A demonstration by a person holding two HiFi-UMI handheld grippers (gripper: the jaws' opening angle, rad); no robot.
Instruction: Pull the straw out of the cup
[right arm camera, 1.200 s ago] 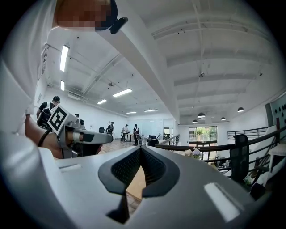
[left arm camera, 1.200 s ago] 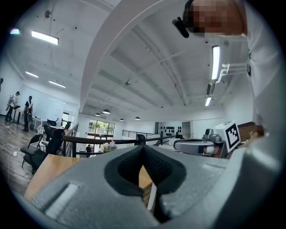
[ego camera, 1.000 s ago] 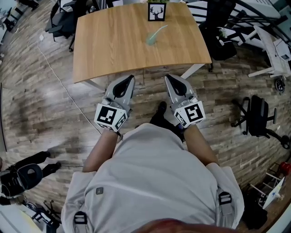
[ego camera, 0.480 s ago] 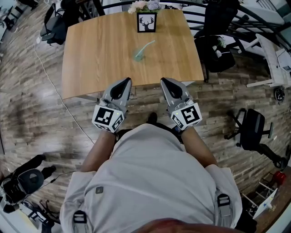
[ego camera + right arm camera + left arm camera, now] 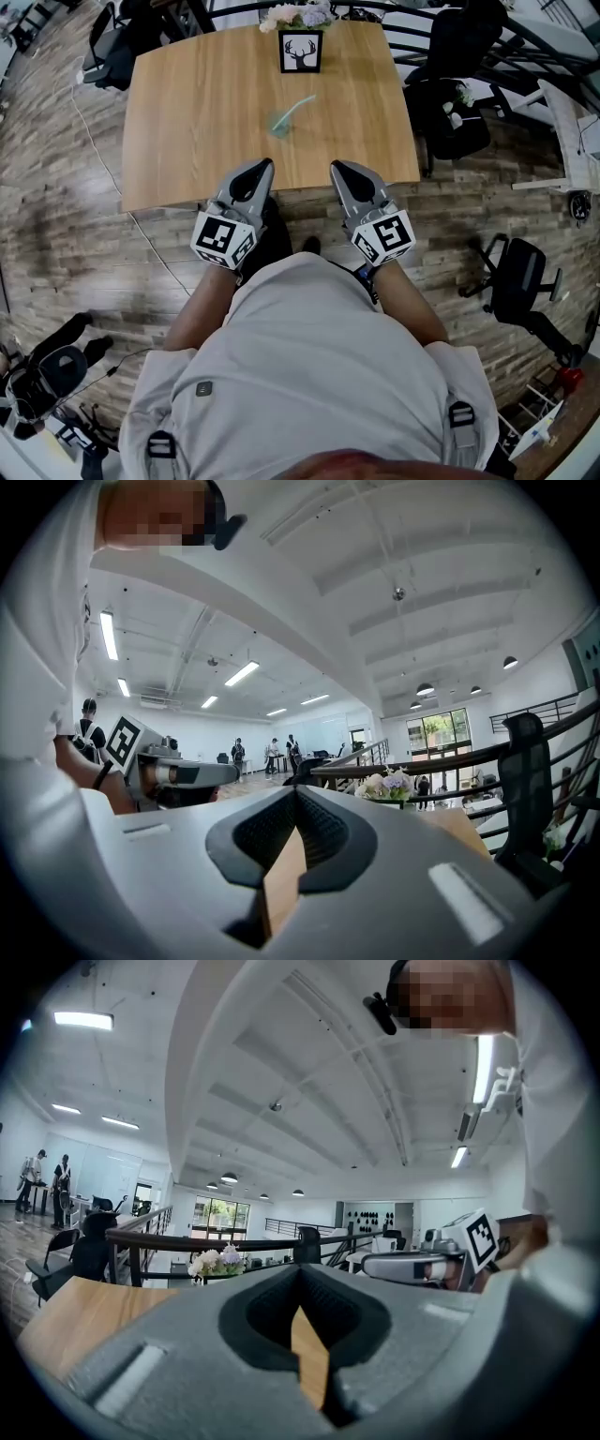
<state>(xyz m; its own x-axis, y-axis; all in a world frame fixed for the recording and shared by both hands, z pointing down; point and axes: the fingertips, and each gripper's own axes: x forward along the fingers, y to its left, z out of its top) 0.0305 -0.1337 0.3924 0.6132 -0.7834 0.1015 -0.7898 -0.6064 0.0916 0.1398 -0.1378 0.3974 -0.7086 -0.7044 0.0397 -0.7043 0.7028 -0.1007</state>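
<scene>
A clear greenish cup (image 5: 280,123) stands near the middle of the wooden table (image 5: 187,112), and a pale green straw (image 5: 300,104) leans out of it toward the upper right. My left gripper (image 5: 264,165) and right gripper (image 5: 336,167) are side by side at the table's near edge, well short of the cup. Both are shut with nothing between the jaws. The left gripper view shows its jaws (image 5: 300,1271) meeting at the tips, and the right gripper view shows the same (image 5: 297,795). Neither gripper view shows the cup.
A framed deer picture (image 5: 300,52) and a bunch of flowers (image 5: 295,16) stand at the table's far edge. Black office chairs (image 5: 450,103) (image 5: 520,272) are at the right. A cable (image 5: 103,159) runs over the wood floor at the left, with camera gear (image 5: 42,370) at lower left.
The person has stepped toward the table. Both grippers came forward together from over the floor to the table's near edge, and the cup is nearer to them.
</scene>
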